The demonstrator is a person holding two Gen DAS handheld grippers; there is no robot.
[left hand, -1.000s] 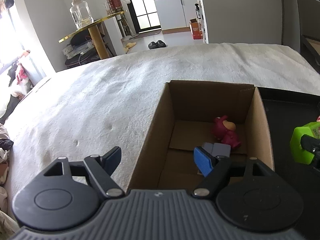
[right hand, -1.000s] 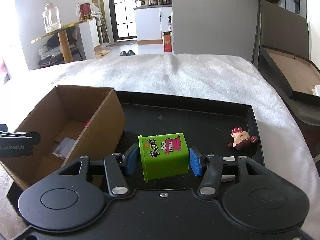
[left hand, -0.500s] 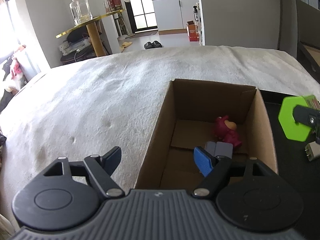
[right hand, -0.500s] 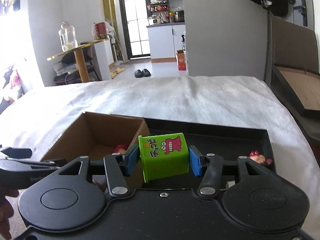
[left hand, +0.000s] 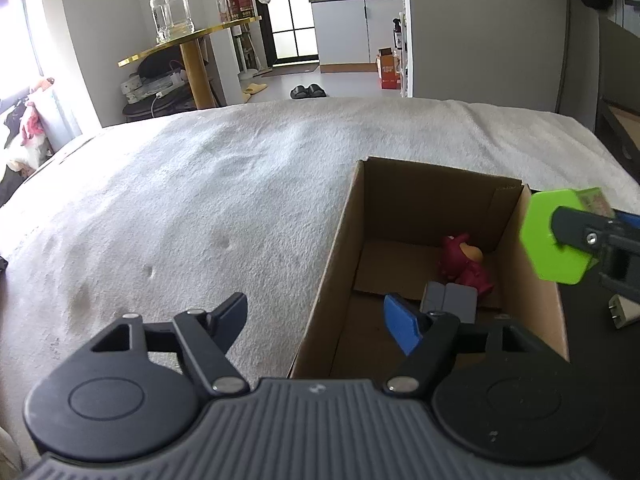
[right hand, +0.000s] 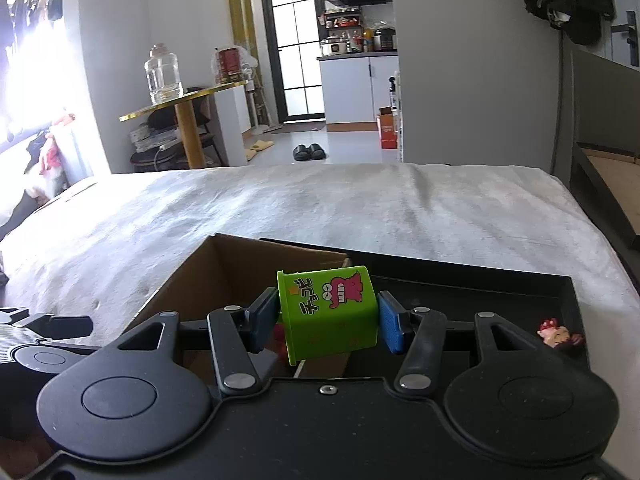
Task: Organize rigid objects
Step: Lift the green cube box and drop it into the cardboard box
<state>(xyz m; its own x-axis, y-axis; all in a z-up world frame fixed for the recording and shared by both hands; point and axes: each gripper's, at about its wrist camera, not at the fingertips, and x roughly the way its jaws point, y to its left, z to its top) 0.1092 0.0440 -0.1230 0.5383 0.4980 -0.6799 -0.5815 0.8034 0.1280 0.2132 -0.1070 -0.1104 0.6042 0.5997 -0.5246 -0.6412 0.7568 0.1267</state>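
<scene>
Since a second ago, the right hand-held gripper (right hand: pixel 327 318) has lifted the green box (right hand: pixel 330 312) off the black tray (right hand: pixel 472 290) and carried it left, to above the right wall of the carton (left hand: pixel 400 208). Both blue pads (right hand: pixel 390 326) clamp the box, held on its side in the air. In the left wrist view it shows at 3 o'clock, just over the carton's rim. The left hand-held gripper (left hand: pixel 316 320) hangs with its jaws spread wide and nothing between them, straddling the carton's left wall. Inside the carton lie a red figure (left hand: pixel 464 266) and a grey block (left hand: pixel 450 302), touching. A small doll (right hand: pixel 558 334) lies on the tray at 3 o'clock. Carton and tray rest on the white bed (right hand: pixel 280 208).
</scene>
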